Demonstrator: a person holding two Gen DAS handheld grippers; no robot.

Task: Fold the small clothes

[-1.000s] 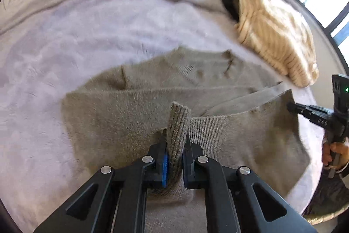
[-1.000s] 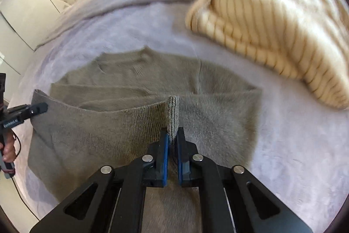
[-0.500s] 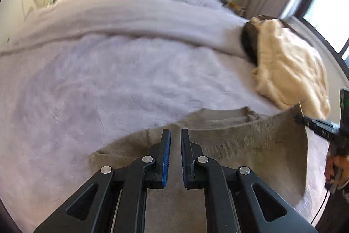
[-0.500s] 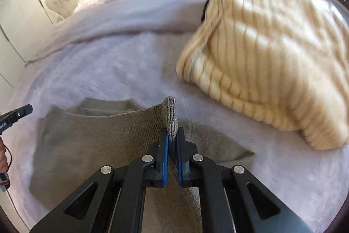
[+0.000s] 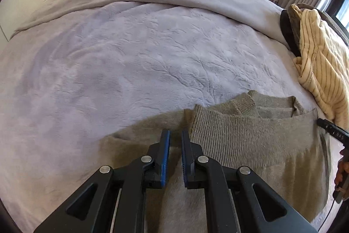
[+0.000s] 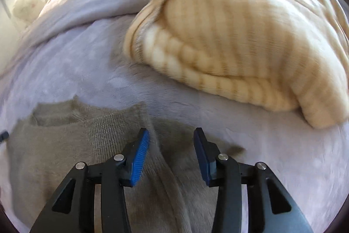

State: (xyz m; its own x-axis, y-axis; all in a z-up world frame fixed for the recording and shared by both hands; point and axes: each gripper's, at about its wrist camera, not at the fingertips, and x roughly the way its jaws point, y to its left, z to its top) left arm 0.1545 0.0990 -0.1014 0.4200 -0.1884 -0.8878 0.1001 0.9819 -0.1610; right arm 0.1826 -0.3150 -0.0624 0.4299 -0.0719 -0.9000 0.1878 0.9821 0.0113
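**Sweater hem laid over, right gripper letting go**

Sweater (image 5: 250,141), an olive-grey knit, lies on the lilac bed cover (image 5: 130,62) at the near edge of the bed, well short of the cream striped blanket (image 6: 240,32) heaped beyond it on the right. Its ribbed hem has been carried up over the body and now lies just short of the neckline, which shows as a small band past the fold, so the step in hand looks like the end of the bottom-to-top fold.

Right gripper (image 6: 172,145) has just been opening: its blue pads stand well apart over the sweater's right edge, and nothing is pinched between them, the knit lying flat beneath. Left gripper (image 5: 174,145) is nearly closed, with only a narrow slot between its pads; no cloth shows in that slot, and the hem's corner lies just to the right of its right finger, so it appears to hold nothing.

Both grippers point steeply down at the sweater from its near side, one at each end of the folded hem, low over the knit.

Next, as I judge it, both should lift clear without dragging the loose hem, then take one side edge for a crosswise fold. The soft knit may slide on the plush cover, so a slow, straight withdrawal suits.
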